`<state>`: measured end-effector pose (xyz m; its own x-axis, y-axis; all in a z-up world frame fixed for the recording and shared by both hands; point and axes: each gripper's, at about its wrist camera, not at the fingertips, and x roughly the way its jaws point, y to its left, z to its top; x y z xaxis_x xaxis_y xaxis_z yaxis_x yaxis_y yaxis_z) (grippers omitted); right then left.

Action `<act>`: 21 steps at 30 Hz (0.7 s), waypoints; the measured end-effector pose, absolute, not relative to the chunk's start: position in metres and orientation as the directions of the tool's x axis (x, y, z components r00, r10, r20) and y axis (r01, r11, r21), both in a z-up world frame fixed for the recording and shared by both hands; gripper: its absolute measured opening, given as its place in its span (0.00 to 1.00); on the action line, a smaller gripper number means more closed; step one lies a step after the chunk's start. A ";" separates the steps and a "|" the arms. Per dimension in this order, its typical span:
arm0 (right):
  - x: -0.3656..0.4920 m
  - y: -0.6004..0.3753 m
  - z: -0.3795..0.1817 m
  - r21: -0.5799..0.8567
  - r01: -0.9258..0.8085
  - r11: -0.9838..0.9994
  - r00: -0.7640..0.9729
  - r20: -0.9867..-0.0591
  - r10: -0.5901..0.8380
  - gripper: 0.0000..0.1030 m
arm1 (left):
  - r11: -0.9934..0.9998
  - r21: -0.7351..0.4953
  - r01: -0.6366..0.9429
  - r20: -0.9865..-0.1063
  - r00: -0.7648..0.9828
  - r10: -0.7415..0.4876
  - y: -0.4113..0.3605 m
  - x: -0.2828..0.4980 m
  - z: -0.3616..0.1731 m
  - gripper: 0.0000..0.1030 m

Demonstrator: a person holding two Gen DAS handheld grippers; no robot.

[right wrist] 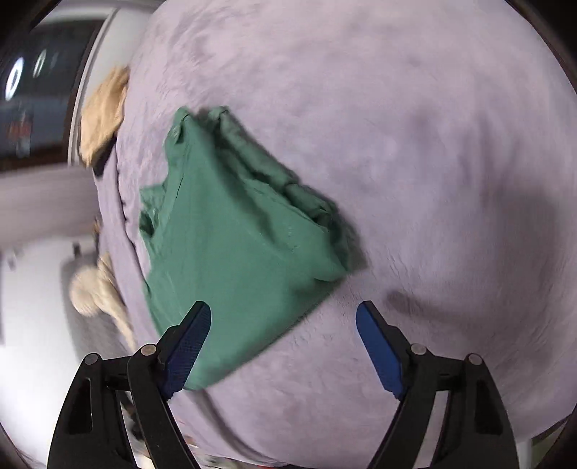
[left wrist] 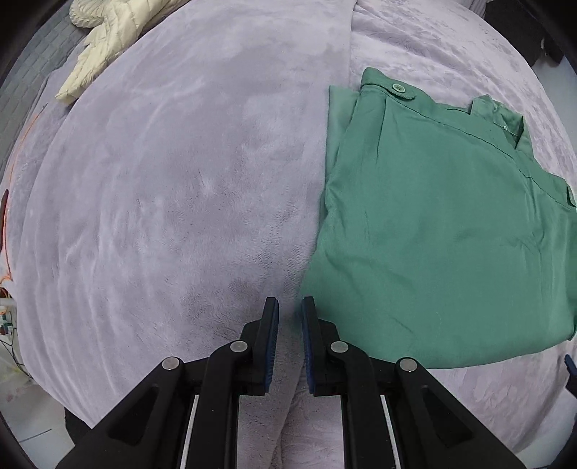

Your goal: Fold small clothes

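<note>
Folded green shorts (left wrist: 443, 231) lie on the blanket (left wrist: 173, 187); left gripper (left wrist: 290, 306) narrow and empty, right gripper (right wrist: 283, 312) wide, empty.

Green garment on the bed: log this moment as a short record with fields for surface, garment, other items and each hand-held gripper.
surface: lilac plush blanket covering the bed
garment: green garment, folded flat, waistband button showing
other items: cream quilted jacket at the far edge
left hand-held gripper: narrow gap, nothing between the pads, just beside the garment's near corner
right hand-held gripper: wide open, empty, above the garment's near edge
</note>
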<state>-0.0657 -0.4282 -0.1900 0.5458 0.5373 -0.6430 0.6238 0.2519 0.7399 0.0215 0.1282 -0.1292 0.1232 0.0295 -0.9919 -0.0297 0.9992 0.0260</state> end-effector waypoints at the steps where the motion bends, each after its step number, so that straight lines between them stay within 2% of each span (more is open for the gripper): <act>1: -0.075 -0.428 -0.204 0.751 0.642 0.152 0.584 -0.608 0.538 0.78 | 0.999 0.026 -0.019 -0.992 0.125 0.028 0.123 0.020 -0.131 0.14; 4: -0.083 -0.429 -0.233 0.787 0.617 -0.031 0.677 -0.510 0.530 0.55 | 0.997 0.072 0.018 -0.989 0.128 0.070 0.107 0.019 -0.139 0.14; 5: -0.080 -0.429 -0.238 0.810 0.578 -0.094 0.720 -0.453 0.526 0.29 | 0.995 0.090 0.032 -0.988 0.127 0.085 0.103 0.019 -0.142 0.14; 6: -0.077 -0.430 -0.241 0.822 0.555 -0.128 0.743 -0.421 0.520 0.15 | 0.994 0.099 0.039 -0.988 0.123 0.093 0.102 0.019 -0.146 0.14; 11: -0.042 -0.448 -0.215 0.850 0.526 0.028 0.741 -0.474 0.476 0.14 | 0.993 0.108 0.040 -0.989 0.110 0.103 0.102 0.018 -0.151 0.14; 14: -0.036 -0.480 -0.213 0.780 0.615 0.116 0.685 -0.601 0.412 0.14 | 0.992 0.118 0.032 -0.988 0.106 0.114 0.105 0.018 -0.147 0.14; 16: -0.041 -0.493 -0.210 0.760 0.639 0.121 0.665 -0.624 0.409 0.14 | 0.995 0.097 0.010 -0.987 0.126 0.095 0.104 0.021 -0.138 0.14; 21: -0.025 -0.461 -0.144 0.755 0.476 0.451 0.602 -0.654 0.459 0.18 | 0.997 0.070 0.025 -0.982 0.176 0.064 0.102 0.026 -0.123 0.14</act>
<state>-0.0248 -0.4608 -0.1439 0.6017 0.4592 -0.6535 0.4762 0.4506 0.7551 0.0258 0.1025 -0.1234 0.1761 0.0644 -0.9823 0.0248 0.9973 0.0698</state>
